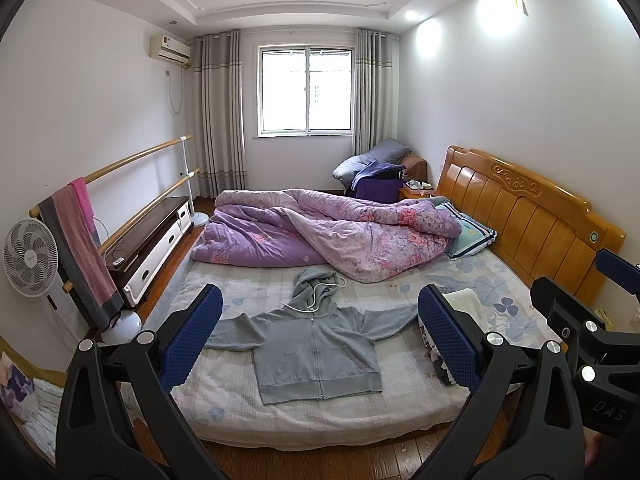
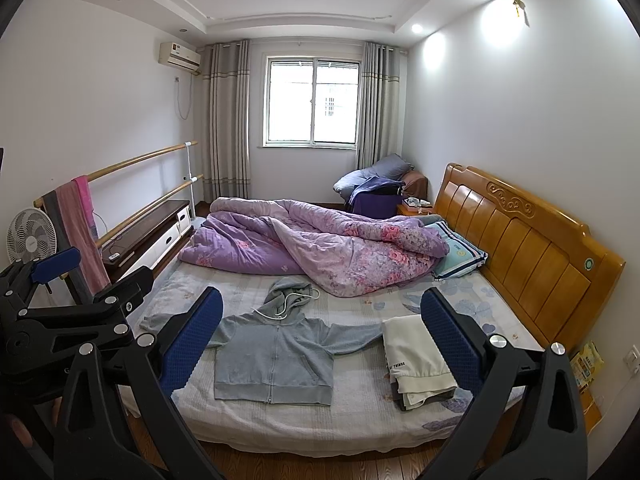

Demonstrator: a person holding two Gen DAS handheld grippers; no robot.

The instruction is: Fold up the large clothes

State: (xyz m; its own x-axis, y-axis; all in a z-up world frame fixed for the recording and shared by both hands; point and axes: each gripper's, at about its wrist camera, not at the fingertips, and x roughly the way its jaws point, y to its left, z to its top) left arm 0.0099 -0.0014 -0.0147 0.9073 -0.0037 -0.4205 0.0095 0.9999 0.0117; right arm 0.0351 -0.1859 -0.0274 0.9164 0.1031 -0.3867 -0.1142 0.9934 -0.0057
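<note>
Your left gripper [image 1: 320, 334] sits low in the left wrist frame with its blue pads spread wide and nothing between them; your right gripper [image 2: 322, 336] is the same in the right wrist frame, wide apart and empty. Both hang above the near edge of the bed [image 1: 224, 404], clear of the cloth. The hoodie [image 1: 316, 354] lies flat and face up at the centre of the left wrist frame, zip closed, hem toward you, hood [image 1: 314, 284] crumpled toward the top with a white drawstring looping over it. Its sleeves run straight out to either side; the one at frame right passes behind the pad there, and the one at frame left reaches behind the other pad. In the right wrist frame the hoodie [image 2: 276, 362] sits slightly left of centre, and just right of it lies a folded stack [image 2: 418, 362] of cream cloth over something darker, the sleeve end touching or nearly touching its edge. Above the hoodie a purple floral quilt [image 1: 320, 236] is bunched across the middle of the frame, its near edge just beside the hood. A pillow [image 1: 470, 236] rests against the wooden headboard [image 1: 532, 216] at right. At far left a fan [image 1: 30, 256] stands beside a towel [image 1: 80, 248] draped over a wooden rail
</note>
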